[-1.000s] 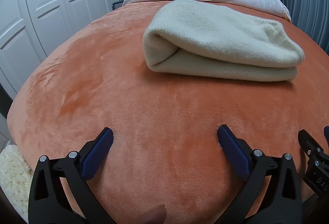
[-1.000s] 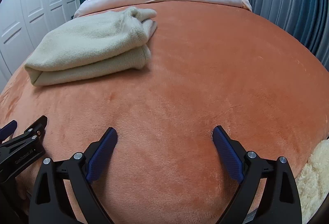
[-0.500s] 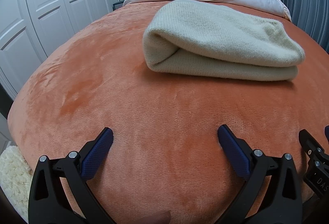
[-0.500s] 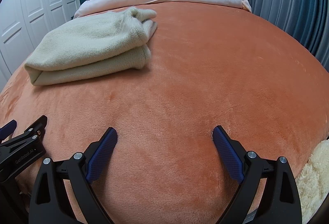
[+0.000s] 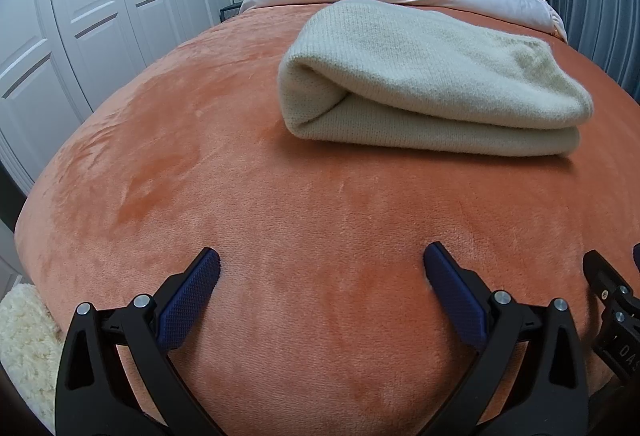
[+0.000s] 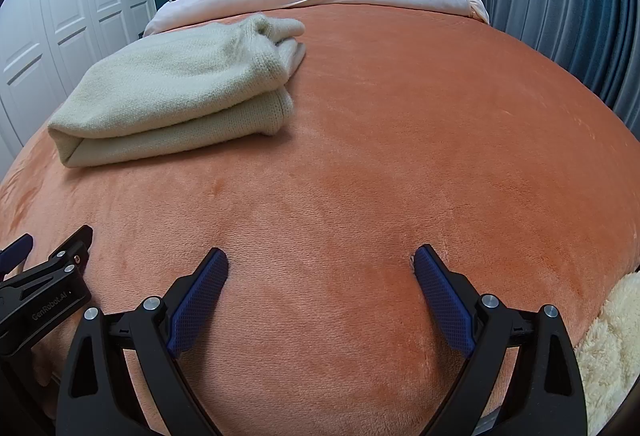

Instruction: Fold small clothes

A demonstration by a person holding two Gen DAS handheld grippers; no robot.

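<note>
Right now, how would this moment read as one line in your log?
garment: cream knit folded on orange blanket | left gripper: open, empty | right gripper: open, empty | neither touches garment

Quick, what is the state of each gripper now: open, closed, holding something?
Left gripper: open, holding nothing, over the orange blanket.
Right gripper: open, holding nothing; the folded cream sweater lies apart.

Only the folded sweater [image 5: 432, 84] interrupts the bare orange blanket [image 5: 200, 176].

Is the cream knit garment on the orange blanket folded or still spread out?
Folded. The cream knit garment lies as a compact stack, with two layers visible along its near edge, on the orange blanket; neither tool touches it.
</note>
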